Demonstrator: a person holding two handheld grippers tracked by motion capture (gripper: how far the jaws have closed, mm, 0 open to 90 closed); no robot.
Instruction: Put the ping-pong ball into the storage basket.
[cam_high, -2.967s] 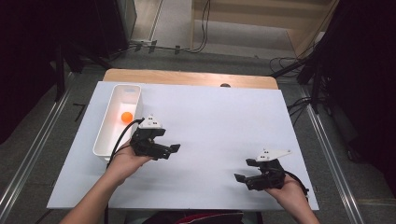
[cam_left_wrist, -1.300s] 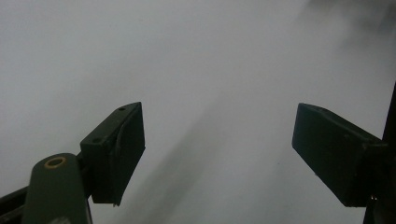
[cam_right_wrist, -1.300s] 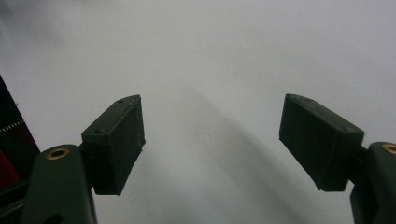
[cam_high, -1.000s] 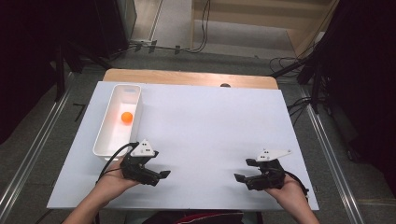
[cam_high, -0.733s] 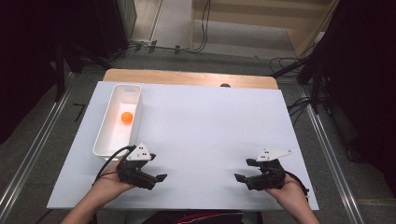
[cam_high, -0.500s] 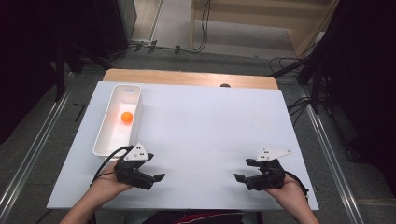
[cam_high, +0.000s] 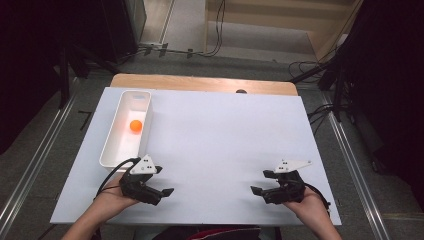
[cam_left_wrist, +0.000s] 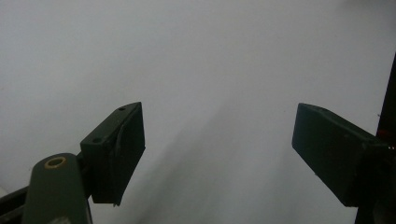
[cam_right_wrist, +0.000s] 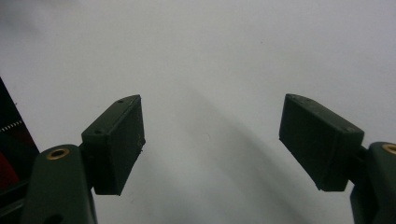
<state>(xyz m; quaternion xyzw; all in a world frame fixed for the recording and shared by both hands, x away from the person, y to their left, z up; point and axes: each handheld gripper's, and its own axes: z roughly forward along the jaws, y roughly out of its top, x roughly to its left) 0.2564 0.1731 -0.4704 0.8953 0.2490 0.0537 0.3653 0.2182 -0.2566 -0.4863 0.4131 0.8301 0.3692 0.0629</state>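
Note:
An orange ball (cam_high: 135, 125) lies inside a white oblong tray (cam_high: 116, 148) at the table's left. My left gripper (cam_high: 164, 194) rests low over the white table top near the front edge, just below the tray's near end, pointing right. In the left gripper view its jaws stand wide apart (cam_left_wrist: 217, 149) with only bare table between them. My right gripper (cam_high: 256, 190) sits at the front right, pointing left, held by a hand. Its jaws are also spread (cam_right_wrist: 212, 144) and hold nothing.
The white table top (cam_high: 220, 135) stretches between the two grippers. A wooden strip (cam_high: 200, 82) runs along the far edge with a small dark knob (cam_high: 241, 91). Cables lie on the floor beyond.
The left gripper has drawn back from beside the tray toward the front edge and settled there. The right gripper has stayed put.

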